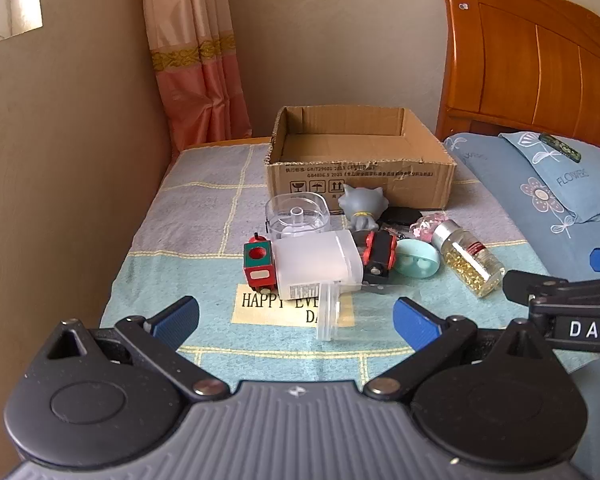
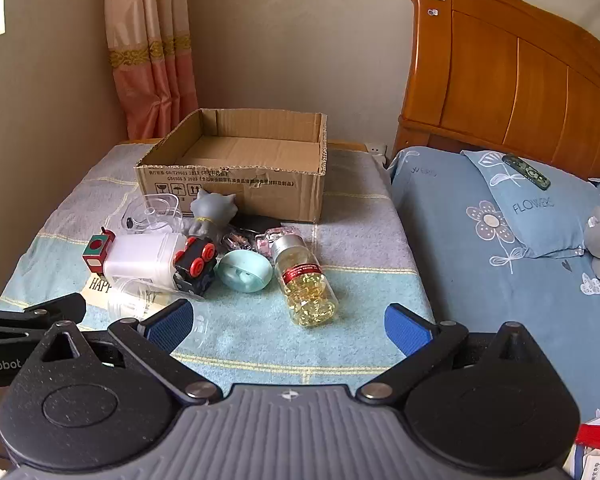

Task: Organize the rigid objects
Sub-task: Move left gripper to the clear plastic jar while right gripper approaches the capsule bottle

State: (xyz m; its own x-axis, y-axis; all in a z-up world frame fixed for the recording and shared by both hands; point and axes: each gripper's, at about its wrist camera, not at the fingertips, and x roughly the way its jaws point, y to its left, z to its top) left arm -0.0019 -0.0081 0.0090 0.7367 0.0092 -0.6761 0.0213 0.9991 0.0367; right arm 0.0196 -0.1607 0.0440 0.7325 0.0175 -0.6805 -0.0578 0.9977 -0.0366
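Both grippers are wide open and hold nothing, low at the near edge of the table; nothing is packed yet, so the step in hand is, I judge, the first pick. From left to right in the heap at the table's middle: red toy train (image 1: 258, 266), frosted white container (image 1: 318, 262) lying on its side, black train car (image 2: 194, 266), teal case (image 2: 244, 271), capsule bottle (image 2: 306, 280). The cardboard box (image 2: 236, 184) waits empty at the far edge; the left gripper (image 1: 296, 318) should advance to the container; the right gripper (image 2: 288, 326) faces the bottle.

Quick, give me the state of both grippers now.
Left gripper: open, holding nothing.
Right gripper: open, holding nothing.
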